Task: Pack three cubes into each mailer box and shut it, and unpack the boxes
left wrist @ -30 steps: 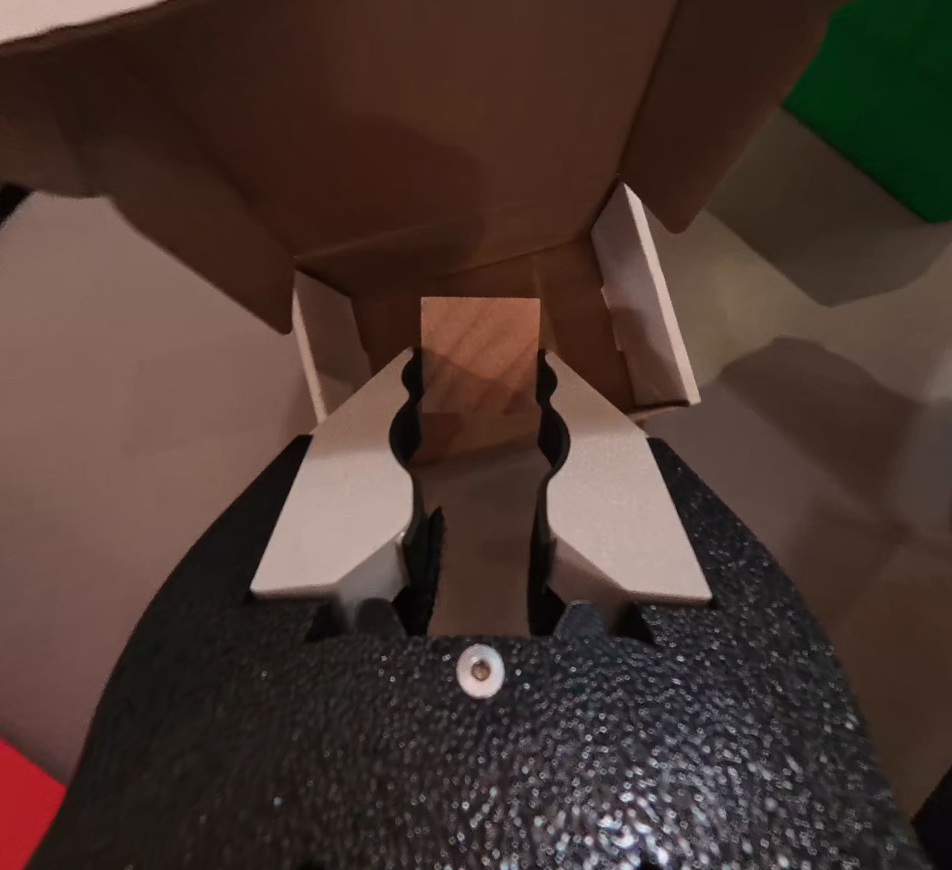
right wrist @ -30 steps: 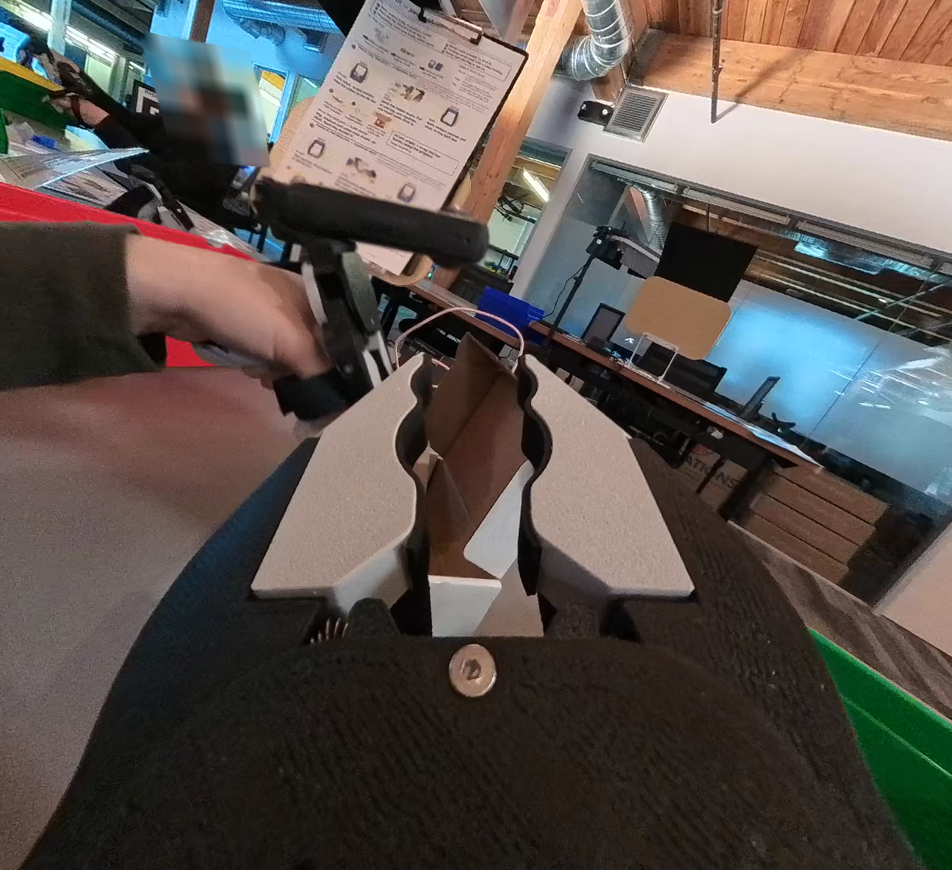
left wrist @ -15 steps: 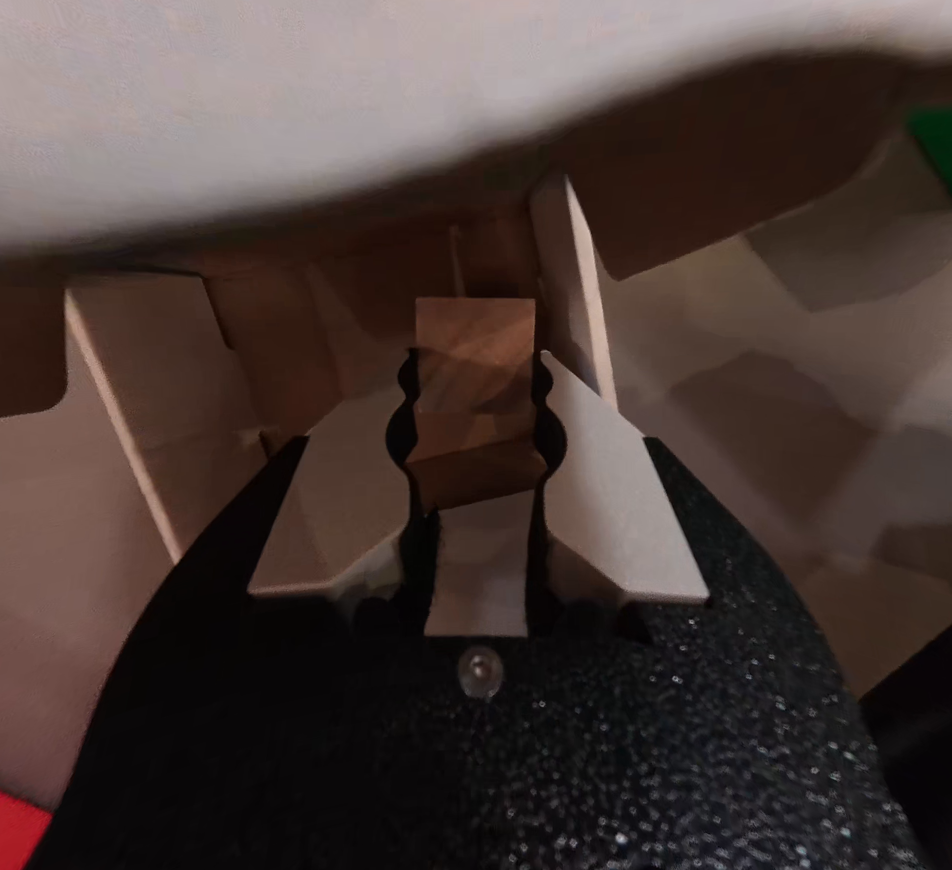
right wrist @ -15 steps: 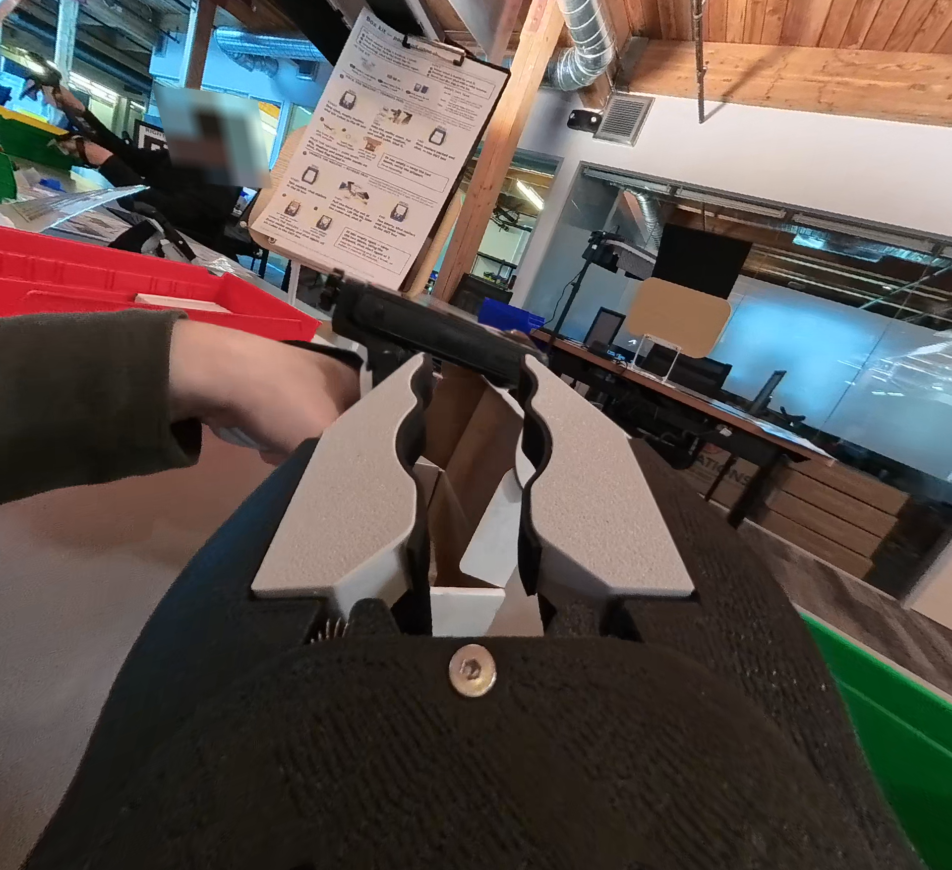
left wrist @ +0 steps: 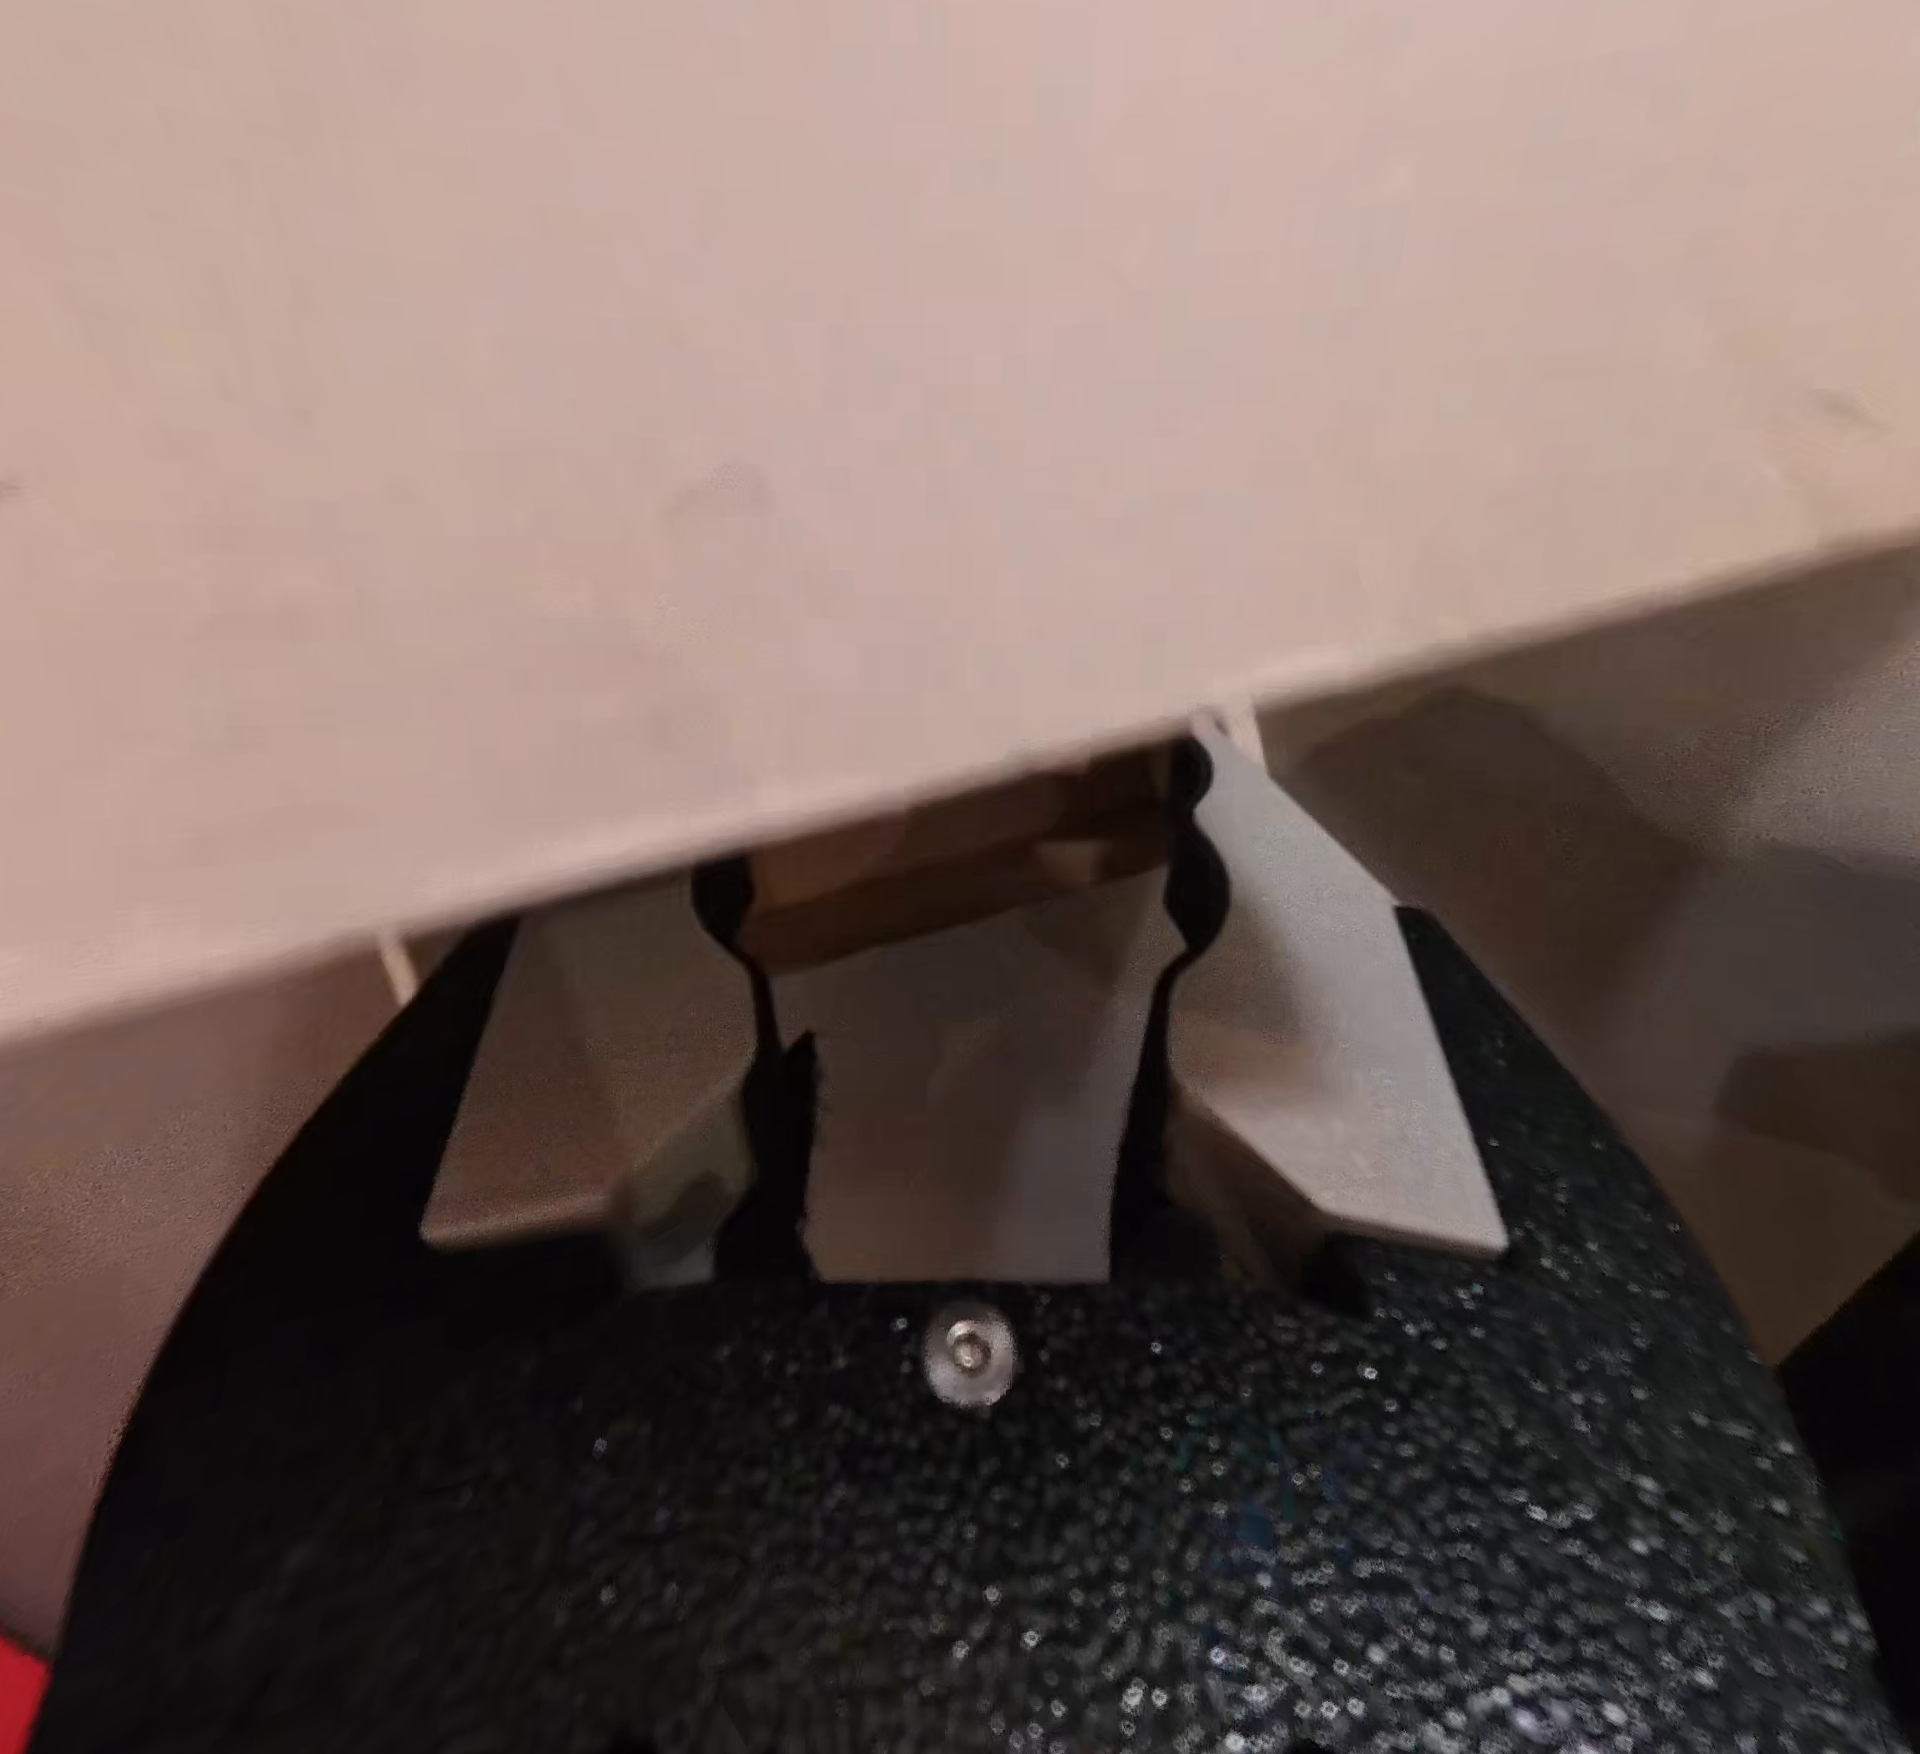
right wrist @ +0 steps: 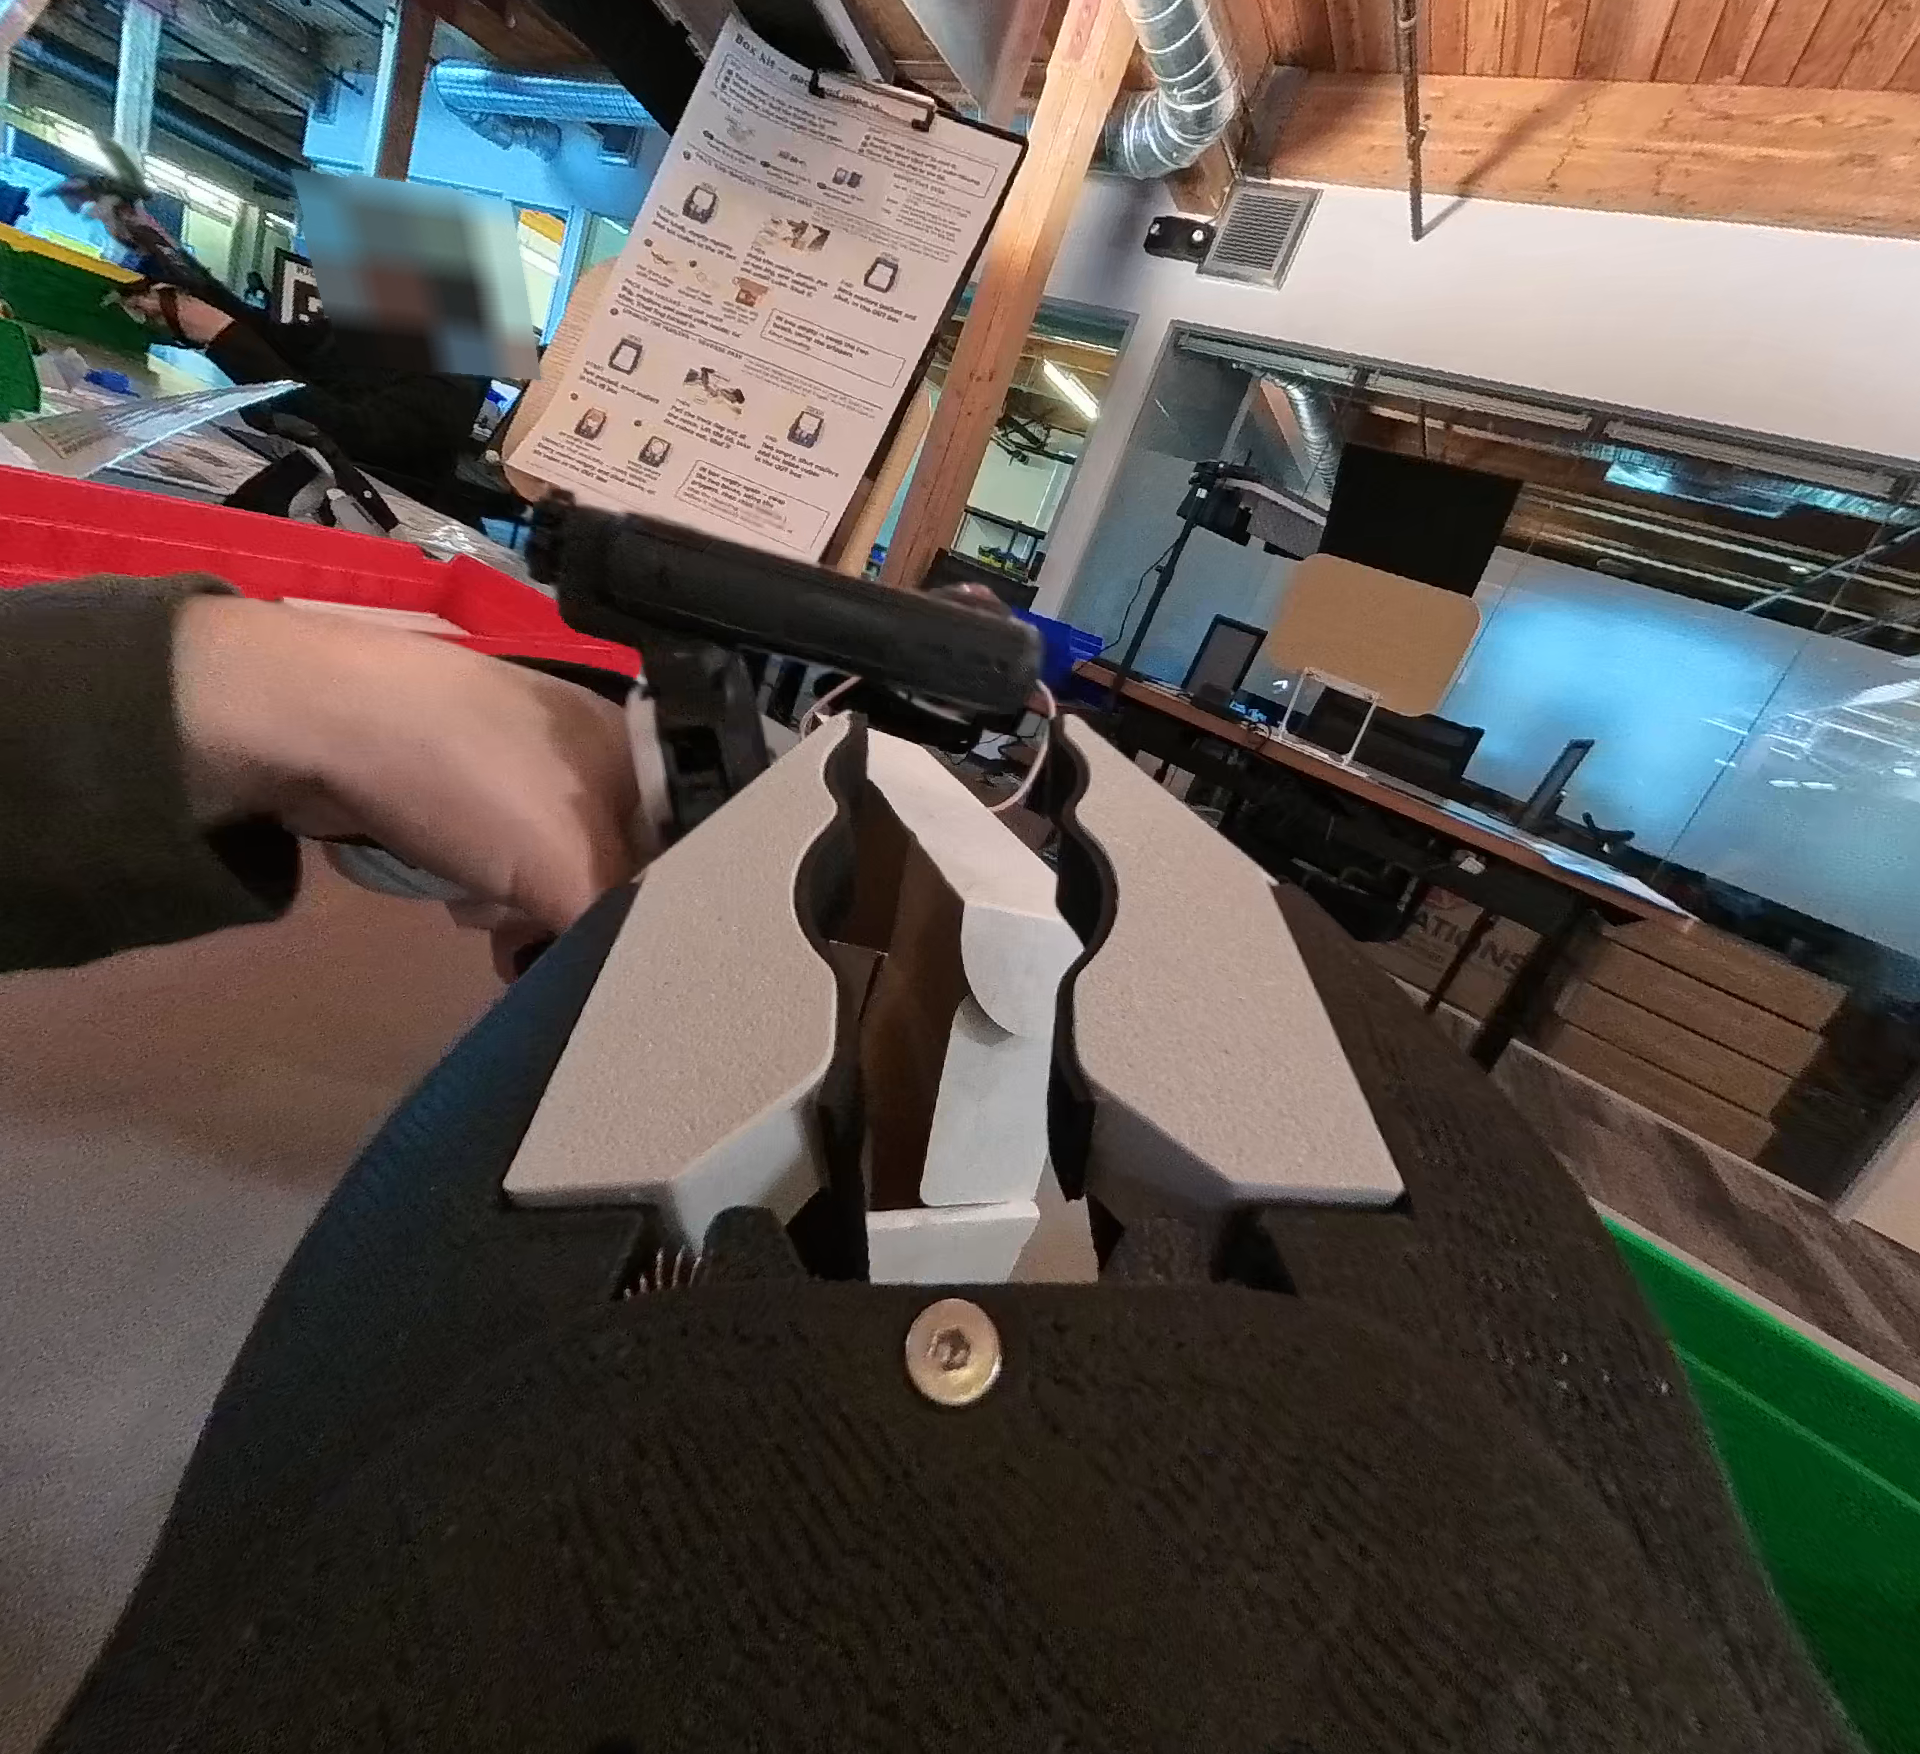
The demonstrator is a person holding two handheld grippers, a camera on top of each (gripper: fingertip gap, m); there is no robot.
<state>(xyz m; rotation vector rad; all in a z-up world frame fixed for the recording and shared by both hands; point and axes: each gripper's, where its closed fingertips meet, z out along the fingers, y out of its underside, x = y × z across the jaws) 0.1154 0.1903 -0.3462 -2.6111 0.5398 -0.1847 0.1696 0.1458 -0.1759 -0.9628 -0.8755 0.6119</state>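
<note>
Gripping a box flap (right wrist: 977, 998), right gripper (right wrist: 956, 831).

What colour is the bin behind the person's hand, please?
Red; the bin shows best in the right wrist view.

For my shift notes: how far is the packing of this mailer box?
Done: nothing shows as finished. In hand: the left tongs hold a wooden cube under the box lid, while the right tongs pinch a cardboard flap. Left: shutting; the cube count inside is hidden.
</note>
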